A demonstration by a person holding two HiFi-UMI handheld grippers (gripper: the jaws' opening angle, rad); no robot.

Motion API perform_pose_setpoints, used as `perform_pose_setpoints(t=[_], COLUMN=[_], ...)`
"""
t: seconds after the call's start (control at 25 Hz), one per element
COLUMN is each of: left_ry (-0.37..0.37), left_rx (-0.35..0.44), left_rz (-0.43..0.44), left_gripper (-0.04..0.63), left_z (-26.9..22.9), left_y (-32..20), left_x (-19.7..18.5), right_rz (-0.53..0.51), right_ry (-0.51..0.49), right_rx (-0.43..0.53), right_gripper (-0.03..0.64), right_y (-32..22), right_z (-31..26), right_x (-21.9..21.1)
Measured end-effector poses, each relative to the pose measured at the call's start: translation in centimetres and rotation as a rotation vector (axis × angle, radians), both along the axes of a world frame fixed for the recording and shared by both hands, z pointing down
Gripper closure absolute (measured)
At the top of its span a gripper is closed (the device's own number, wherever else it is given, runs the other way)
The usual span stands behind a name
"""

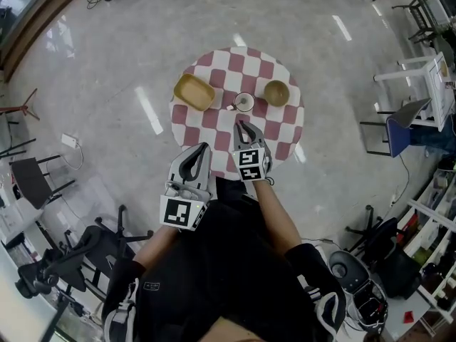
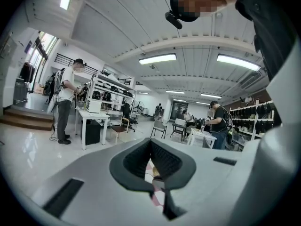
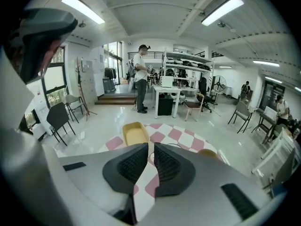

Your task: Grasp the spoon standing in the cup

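Head view: nothing is grasped yet. The spoon point(image 1: 234, 107) stands in the cup point(image 1: 244, 102) at the table point(image 1: 285, 130) centre, at twelve o'clock from the right gripper point(image 1: 246, 125), whose jaws are nearly together and empty. The left gripper point(image 1: 200, 151), jaws together, hangs at seven o'clock.

The cup point(image 1: 244, 102) holding the spoon point(image 1: 234, 107) stands on the table point(image 1: 285, 130), just ahead of the right gripper point(image 1: 241, 124). A tray point(image 1: 194, 92) lies ahead-left of that gripper and a bowl point(image 1: 276, 92) ahead-right. The left gripper point(image 1: 202, 149) sits behind-left.
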State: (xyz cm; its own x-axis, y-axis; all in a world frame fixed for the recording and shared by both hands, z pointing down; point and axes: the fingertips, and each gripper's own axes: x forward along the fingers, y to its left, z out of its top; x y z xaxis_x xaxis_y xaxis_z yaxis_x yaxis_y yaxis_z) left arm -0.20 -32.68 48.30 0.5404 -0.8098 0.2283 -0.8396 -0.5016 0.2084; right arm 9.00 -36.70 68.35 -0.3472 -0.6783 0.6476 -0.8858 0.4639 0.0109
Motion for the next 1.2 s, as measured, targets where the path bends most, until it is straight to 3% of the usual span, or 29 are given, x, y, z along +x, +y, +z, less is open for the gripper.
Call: perform_pose_setpoints(t=[0.2,0.68,1.2], left_ry=[-0.003,-0.018,-0.018], left_rx=[-0.014,-0.057,-0.057], left_rz=[-0.011,-0.062,-0.085], left_gripper=[0.586,0.586,0.586], left_z=[0.7,2.3,2.1], left_y=[-0.9,-1.4,-0.3], left_x=[0.6,0.3,-0.8], right_rz=[-0.046,-0.133,-0.092], right_ry=[0.083,0.195,0.238], right_rx=[-0.05,-0.079,-0.051], right_gripper=[0.528,0.506,0.554], right_y=[-1.8,-4.9,-5.4], right_z=[3.7,8.9,9.6], right_x=[0.2,-0.5,0.2])
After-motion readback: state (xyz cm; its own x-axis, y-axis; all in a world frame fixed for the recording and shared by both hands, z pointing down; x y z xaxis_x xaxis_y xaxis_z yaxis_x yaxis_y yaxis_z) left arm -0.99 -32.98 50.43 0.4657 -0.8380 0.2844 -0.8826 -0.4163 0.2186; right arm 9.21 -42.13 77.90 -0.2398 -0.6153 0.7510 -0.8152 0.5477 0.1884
